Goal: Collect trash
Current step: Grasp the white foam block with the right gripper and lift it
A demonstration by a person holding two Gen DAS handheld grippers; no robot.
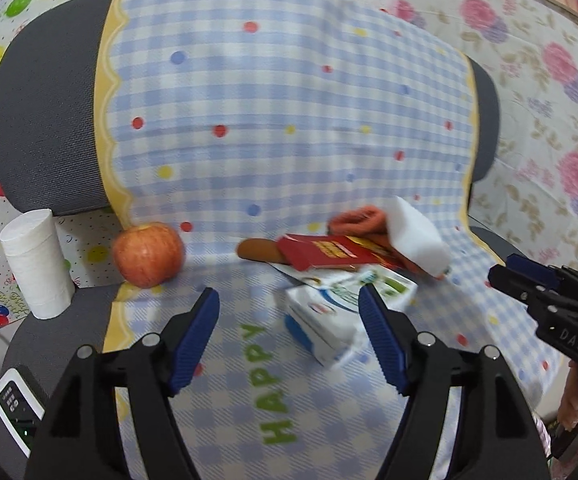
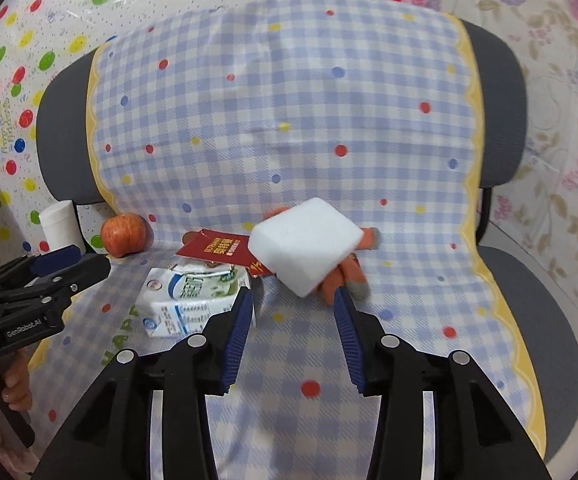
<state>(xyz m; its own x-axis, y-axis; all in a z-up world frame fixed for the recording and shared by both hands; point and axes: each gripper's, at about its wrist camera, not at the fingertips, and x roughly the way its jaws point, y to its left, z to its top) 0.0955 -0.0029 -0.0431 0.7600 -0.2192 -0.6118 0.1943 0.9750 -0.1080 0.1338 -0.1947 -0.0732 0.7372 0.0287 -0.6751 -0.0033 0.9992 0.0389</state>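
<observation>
Checked fabric point(image 2: 289, 120) is draping a grey mesh chair point(image 2: 501, 112). Both the left gripper point(image 1: 289, 308) and right gripper point(image 2: 295, 304) are gaping empty before a glossy carton point(image 2: 193, 296) and foam block point(image 2: 305, 244).

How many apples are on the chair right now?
1. The apple sits at the back left of the seat, beside the paper roll, clear of the pile. Another could be hidden under the white sponge.
</observation>
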